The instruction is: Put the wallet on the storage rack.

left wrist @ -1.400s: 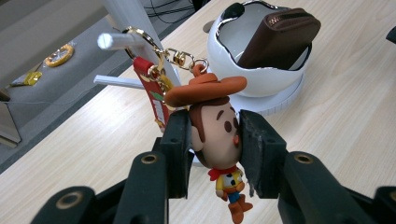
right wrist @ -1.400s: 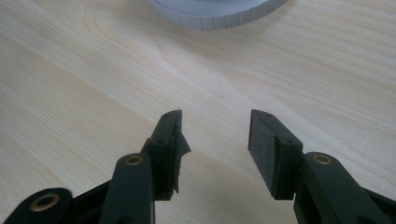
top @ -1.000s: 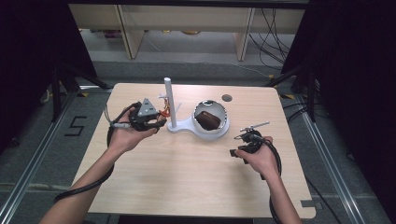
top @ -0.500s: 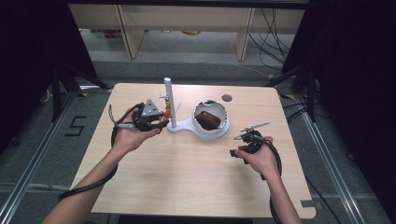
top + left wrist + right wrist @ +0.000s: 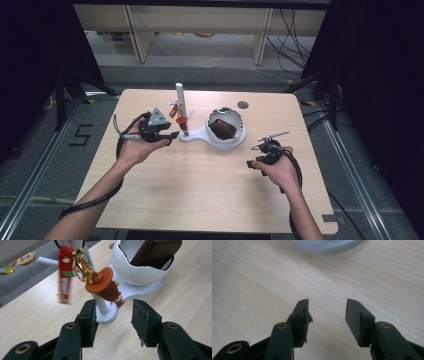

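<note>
A white stand (image 5: 197, 136) carries a tall post (image 5: 179, 99) and a white bowl (image 5: 239, 138) with a brown wallet-like thing (image 5: 222, 128) in it. From the stand hang a red strap tag (image 5: 64, 275), a gold clasp (image 5: 82, 263) and an orange-hatted figure charm (image 5: 105, 288). My left gripper (image 5: 113, 312) is open, its jaws just short of the charm and the small peg (image 5: 101, 307); in the high view it sits left of the stand (image 5: 171, 134). My right gripper (image 5: 326, 312) is open over bare wood, right of the bowl (image 5: 261, 150).
The wooden table (image 5: 200, 190) has a round dark hole (image 5: 243, 105) near its far edge. A thin silver rod (image 5: 278, 134) sticks out from the right gripper. Shelving and cables lie on the floor beyond the table. The stand's rim (image 5: 329, 246) shows ahead of the right gripper.
My left gripper has edged right toward the stand and the hanging charm. The right hand has stayed where it was.
</note>
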The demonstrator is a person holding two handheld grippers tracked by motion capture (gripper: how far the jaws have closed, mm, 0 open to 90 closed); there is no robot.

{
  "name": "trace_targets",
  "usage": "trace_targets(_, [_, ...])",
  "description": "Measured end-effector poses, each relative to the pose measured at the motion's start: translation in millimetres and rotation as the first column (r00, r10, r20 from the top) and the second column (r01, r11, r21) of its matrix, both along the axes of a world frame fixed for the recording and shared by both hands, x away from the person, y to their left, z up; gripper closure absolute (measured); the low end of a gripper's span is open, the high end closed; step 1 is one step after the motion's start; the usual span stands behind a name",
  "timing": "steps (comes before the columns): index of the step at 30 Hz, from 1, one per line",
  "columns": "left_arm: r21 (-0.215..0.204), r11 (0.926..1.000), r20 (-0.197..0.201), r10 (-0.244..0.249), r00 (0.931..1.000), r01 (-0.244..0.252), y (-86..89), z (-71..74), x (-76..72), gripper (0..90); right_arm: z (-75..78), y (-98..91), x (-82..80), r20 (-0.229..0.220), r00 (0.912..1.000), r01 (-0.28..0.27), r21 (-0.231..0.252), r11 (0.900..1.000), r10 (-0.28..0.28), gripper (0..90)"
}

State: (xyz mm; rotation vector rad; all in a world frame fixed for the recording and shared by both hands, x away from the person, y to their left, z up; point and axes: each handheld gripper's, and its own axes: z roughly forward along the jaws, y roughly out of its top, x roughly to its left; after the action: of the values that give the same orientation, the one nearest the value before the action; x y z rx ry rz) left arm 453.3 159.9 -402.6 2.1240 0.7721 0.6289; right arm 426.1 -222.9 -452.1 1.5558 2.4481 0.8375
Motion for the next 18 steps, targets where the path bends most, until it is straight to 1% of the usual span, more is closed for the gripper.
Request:
trace_targets(3, [-0.002,1.0000,-0.002,0.007,1.0000,-0.007,5.1,-0.5,-2.0,48.7,0.0,-0.5,0.0,0.002,1.0000,-0.002,-0.001,1.0000,0.002,54.3])
trace_targets(4, [-0.004,1.0000,0.006,0.008,1.0000,-0.008,7.6,-1.7,-2.9,48.7,-0.2,-0.6,-0.1,0.002,1.0000,-0.002,-0.001,1.0000,0.002,54.3])
trace_targets(5, [-0.003,1.0000,0.004,0.003,1.0000,-0.003,10.2,-2.4,-3.6,47.6,-1.6,-1.3,0.2,0.012,0.9999,-0.007,-0.008,0.9999,0.008,54.2])
trace_targets(6, [0.002,0.9999,-0.001,0.011,0.9999,-0.011,12.7,-2.6,-5.1,45.9,-1.6,-1.2,-0.6,0.005,1.0000,-0.001,-0.005,1.0000,0.001,54.2])
trace_targets(7, [-0.006,0.9999,0.007,0.010,0.9999,-0.010,15.3,-4.2,-5.6,45.9,-1.6,-1.2,-0.6,0.005,1.0000,-0.001,-0.005,1.0000,0.001,54.2])
trace_targets(8, [0.000,0.9998,0.004,0.019,0.9998,-0.019,18.8,-5.0,-7.3,44.2,-2.4,-1.4,-1.7,-0.004,1.0000,0.007,-0.005,1.0000,-0.007,54.2])
trace_targets(9, [0.013,0.9998,0.002,0.015,0.9999,-0.015,21.1,-4.8,-7.7,44.2,-2.4,-1.4,-1.7,-0.004,1.0000,0.007,-0.005,1.0000,-0.007,54.2])
trace_targets(10, [-0.002,0.9997,0.006,0.025,0.9997,-0.025,24.0,-6.7,-9.2,43.7,-2.6,-1.5,-1.8,-0.004,1.0000,0.007,-0.005,1.0000,-0.007,54.1])
trace_targets(11, [-0.005,0.9994,0.004,0.034,0.9994,-0.034,26.7,-7.7,-10.6,43.0,-3.5,-2.0,-1.8,-0.004,1.0000,0.006,-0.001,1.0000,-0.006,54.0])
trace_targets(12, [0.003,0.9995,0.004,0.031,0.9995,-0.031,30.5,-8.3,-11.4,42.4,-4.3,-3.1,-1.7,0.008,1.0000,-0.005,-0.006,1.0000,0.005,54.0])
trace_targets(13, [-0.015,0.9991,0.006,0.041,0.9991,-0.041,32.7,-9.9,-12.6,41.8,-4.3,-2.9,-2.1,0.006,1.0000,0.004,-0.003,1.0000,-0.004,53.9])
trace_targets(14, [-0.007,0.9989,0.009,0.047,0.9989,-0.047,37.2,-10.8,-14.1,41.3,-4.3,-3.3,-2.7,0.002,0.9999,0.012,-0.006,0.9999,-0.012,53.9])
trace_targets(15, [-0.004,0.9990,0.009,0.045,0.9989,-0.045,40.9,-11.7,-14.8,40.6,-4.6,-3.9,-3.3,0.008,0.9999,0.013,-0.008,0.9999,-0.013,53.7])
trace_targets(16, [-0.005,0.9986,0.009,0.053,0.9986,-0.053,44.8,-13.5,-16.7,40.3,-5.4,-4.2,-3.2,0.008,0.9999,0.009,-0.002,1.0000,-0.009,53.7])
trace_targets(17, [-0.002,0.9981,0.005,0.061,0.9981,-0.061,47.8,-14.9,-18.6,40.0,-6.6,-5.5,-2.9,0.020,0.9998,0.006,-0.014,0.9999,-0.005,53.6])
trace_targets(18, [-0.002,0.9982,0.005,0.060,0.9982,-0.060,50.2,-16.6,-19.3,39.9,-6.6,-5.7,-3.5,0.015,0.9998,0.011,-0.008,0.9999,-0.011,53.5])
